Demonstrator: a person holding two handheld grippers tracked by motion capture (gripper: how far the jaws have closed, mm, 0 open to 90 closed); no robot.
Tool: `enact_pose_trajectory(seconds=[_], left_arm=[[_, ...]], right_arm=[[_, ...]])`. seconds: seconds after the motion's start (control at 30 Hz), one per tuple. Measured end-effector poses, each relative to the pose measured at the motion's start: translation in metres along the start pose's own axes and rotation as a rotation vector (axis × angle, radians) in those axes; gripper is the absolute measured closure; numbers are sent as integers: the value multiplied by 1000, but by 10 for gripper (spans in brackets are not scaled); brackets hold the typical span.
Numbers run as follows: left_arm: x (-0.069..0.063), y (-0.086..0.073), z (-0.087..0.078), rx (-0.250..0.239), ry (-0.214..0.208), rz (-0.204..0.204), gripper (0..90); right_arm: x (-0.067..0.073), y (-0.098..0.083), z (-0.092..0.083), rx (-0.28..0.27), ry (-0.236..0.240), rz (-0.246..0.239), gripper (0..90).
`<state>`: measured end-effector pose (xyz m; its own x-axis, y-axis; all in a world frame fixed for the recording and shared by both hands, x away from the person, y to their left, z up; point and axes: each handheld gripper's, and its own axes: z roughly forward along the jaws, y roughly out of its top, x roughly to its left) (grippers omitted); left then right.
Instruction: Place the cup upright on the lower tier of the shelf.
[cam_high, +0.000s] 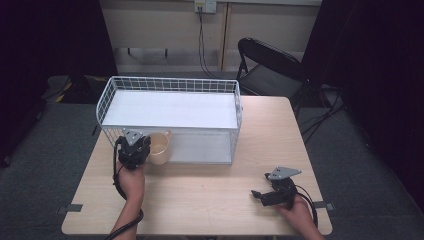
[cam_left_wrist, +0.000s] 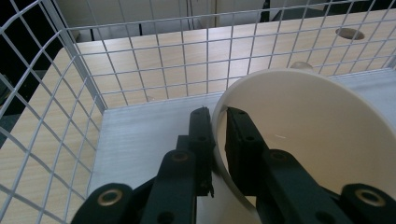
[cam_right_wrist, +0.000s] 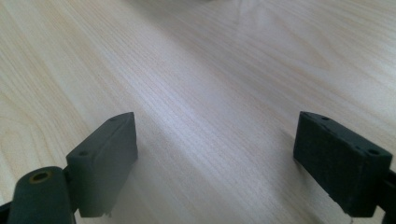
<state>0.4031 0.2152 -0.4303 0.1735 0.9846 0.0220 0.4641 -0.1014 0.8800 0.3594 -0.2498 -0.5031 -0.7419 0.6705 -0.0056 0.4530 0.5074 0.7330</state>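
Note:
A cream plastic cup with a handle hangs tilted at the front left part of the white wire basket. My left gripper is shut on the cup's rim. In the left gripper view, the two black jaws pinch the cup wall, one inside and one outside, at the left gripper tips. The basket's mesh and white floor lie around and below it. My right gripper rests low over the wooden table at the front right. The right gripper is open, with bare wood between its jaws.
The basket fills the table's back left and middle. A black folding chair stands behind the table's right corner, and a cable drops from a wall socket. Bare wood spans the table's front and right side.

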Motion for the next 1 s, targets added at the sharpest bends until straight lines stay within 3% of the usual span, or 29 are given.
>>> enact_pose_trajectory(seconds=[0.6,1.0], left_arm=[[4,-1,5,-4,4,-23,778],[8,0,-4,-13,-14,-38,599]], right_arm=[[0,0,0,0,0,0,129],[0,0,0,0,0,0,129]])
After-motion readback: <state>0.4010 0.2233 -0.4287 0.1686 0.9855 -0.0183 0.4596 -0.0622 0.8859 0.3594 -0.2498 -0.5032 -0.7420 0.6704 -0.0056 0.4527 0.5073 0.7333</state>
